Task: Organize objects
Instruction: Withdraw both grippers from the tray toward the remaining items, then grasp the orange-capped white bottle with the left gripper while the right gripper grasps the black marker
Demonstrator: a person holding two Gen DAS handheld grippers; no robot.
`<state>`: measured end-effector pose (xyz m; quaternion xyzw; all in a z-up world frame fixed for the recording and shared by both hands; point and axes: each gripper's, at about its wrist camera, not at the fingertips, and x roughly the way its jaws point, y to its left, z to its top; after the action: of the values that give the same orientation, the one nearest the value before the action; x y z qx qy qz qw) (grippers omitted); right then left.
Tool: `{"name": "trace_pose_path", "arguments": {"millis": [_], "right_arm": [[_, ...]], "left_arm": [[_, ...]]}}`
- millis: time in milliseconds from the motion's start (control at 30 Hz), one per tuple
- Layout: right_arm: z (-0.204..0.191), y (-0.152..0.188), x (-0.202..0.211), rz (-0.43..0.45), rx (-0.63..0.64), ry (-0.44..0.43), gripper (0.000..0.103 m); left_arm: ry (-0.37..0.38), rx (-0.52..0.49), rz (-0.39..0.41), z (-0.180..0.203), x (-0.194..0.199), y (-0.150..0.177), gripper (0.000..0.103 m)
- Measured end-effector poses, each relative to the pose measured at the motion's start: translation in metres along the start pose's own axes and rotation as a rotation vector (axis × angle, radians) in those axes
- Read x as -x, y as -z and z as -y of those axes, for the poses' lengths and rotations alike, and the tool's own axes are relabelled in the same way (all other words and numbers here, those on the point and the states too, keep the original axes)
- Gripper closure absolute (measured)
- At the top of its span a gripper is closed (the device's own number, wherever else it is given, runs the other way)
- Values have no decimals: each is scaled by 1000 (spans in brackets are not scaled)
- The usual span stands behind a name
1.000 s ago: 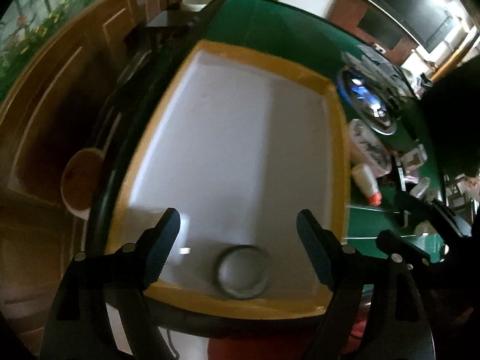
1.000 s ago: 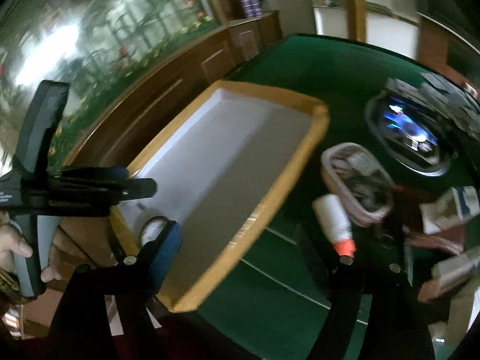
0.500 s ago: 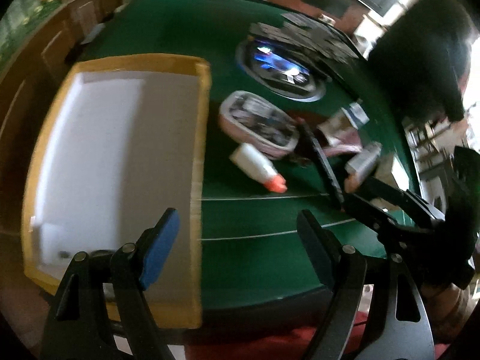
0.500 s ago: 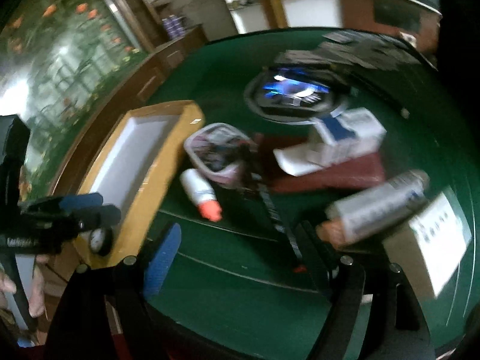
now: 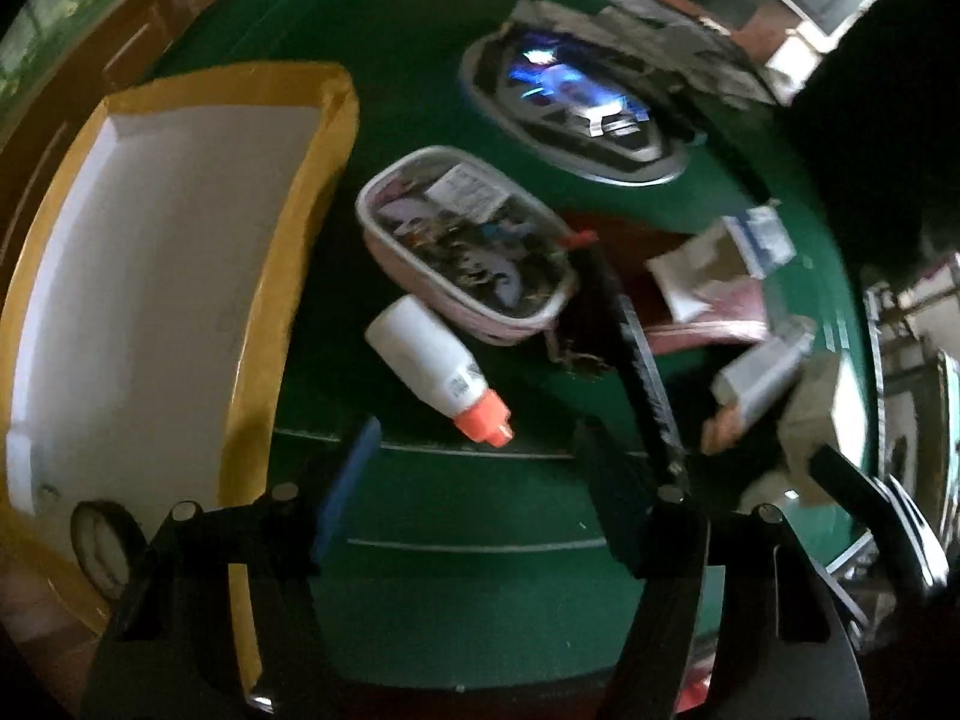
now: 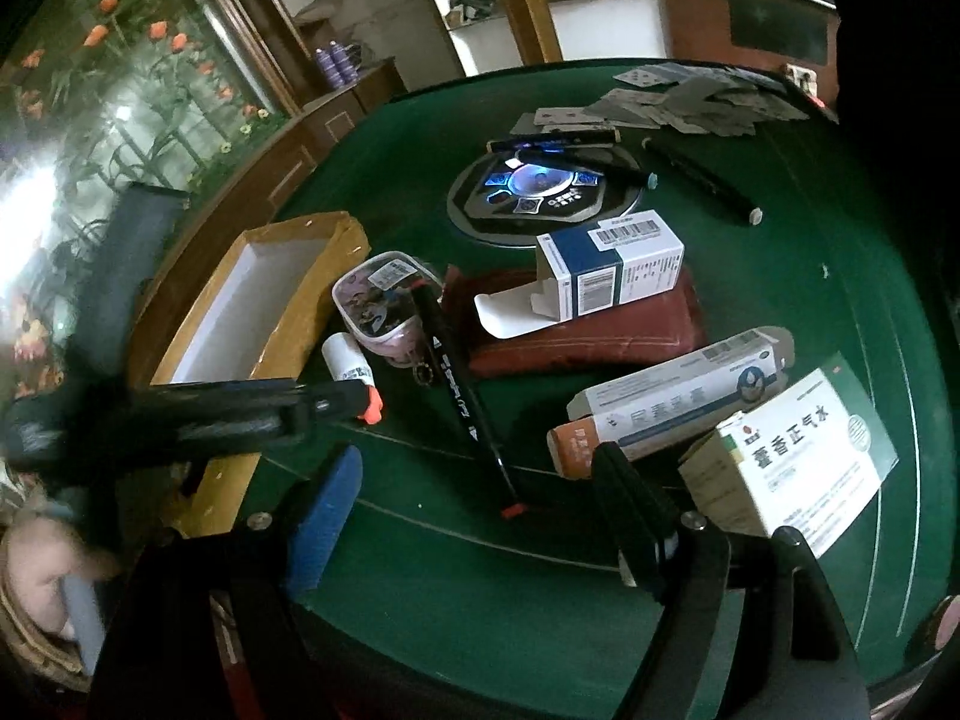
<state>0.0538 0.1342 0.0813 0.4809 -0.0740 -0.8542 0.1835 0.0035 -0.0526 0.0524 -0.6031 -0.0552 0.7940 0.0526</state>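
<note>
A white bottle with an orange cap [image 5: 432,372] lies on the green table [image 5: 480,588], right of the yellow-rimmed box [image 5: 288,252]. A tape roll [image 5: 99,540] sits in that box's near corner. My left gripper [image 5: 480,462] hovers over the bottle's cap end. Its jaws are closing, the cap lies between the tips in the picture, and the pads are clear of it. In the right wrist view the left gripper [image 6: 336,402] reaches over the bottle [image 6: 348,366]. My right gripper [image 6: 480,462] is open and empty over bare felt, near a black marker [image 6: 468,396] and a long carton [image 6: 678,396].
A clear pouch [image 5: 468,240] lies beside the bottle. A blue-white box [image 6: 612,270] rests on a dark red pouch [image 6: 588,336], and a white-green box [image 6: 792,462] lies at right. Farther back are the table's lit centre console [image 6: 540,192], playing cards [image 6: 690,96] and black pens [image 6: 702,180].
My left gripper swung right from over the box to the bottle, and its jaws narrowed. The right gripper's view swung right from the box to the cartons.
</note>
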Motion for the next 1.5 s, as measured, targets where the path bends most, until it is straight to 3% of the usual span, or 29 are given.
{"name": "trace_pose_path", "arguments": {"millis": [167,233,333,400,433,500,700,767,833,1067,1167,1233,1500], "right_arm": [[3,1,4,1,27,1,24],[4,2,4,-3,28,0,24],[5,2,3,-8,28,-4,24],[5,2,2,-11,29,-7,24],[4,2,2,-12,30,-9,24],[3,1,0,-15,31,-14,24],[0,1,-4,-16,25,-40,24],[-1,-1,-8,-18,28,-47,31],[-4,-5,-16,-33,44,-42,49],[-16,-19,-56,-122,97,-47,63],[-26,-23,-73,-162,164,-19,76],[-30,-25,-84,-193,204,1,90],[-26,-22,-77,-184,241,-33,90]], "left_arm": [[-48,54,6,-10,-14,-10,36],[-59,63,1,-13,-19,-14,45],[-74,67,-32,-15,-28,-18,48],[-95,50,-24,-12,-27,-19,56],[-91,45,-25,-12,-26,-19,64],[-82,30,-24,-11,-25,-17,72],[-21,-29,-30,-10,-20,2,76],[-6,-49,-30,-10,-17,11,76],[5,-70,-26,-10,-15,18,76],[6,-85,-31,-11,-14,21,76],[-6,-96,-33,-8,-15,20,76],[-12,-94,-40,-8,-16,18,76],[-55,-66,-32,-4,-16,19,76]]}}
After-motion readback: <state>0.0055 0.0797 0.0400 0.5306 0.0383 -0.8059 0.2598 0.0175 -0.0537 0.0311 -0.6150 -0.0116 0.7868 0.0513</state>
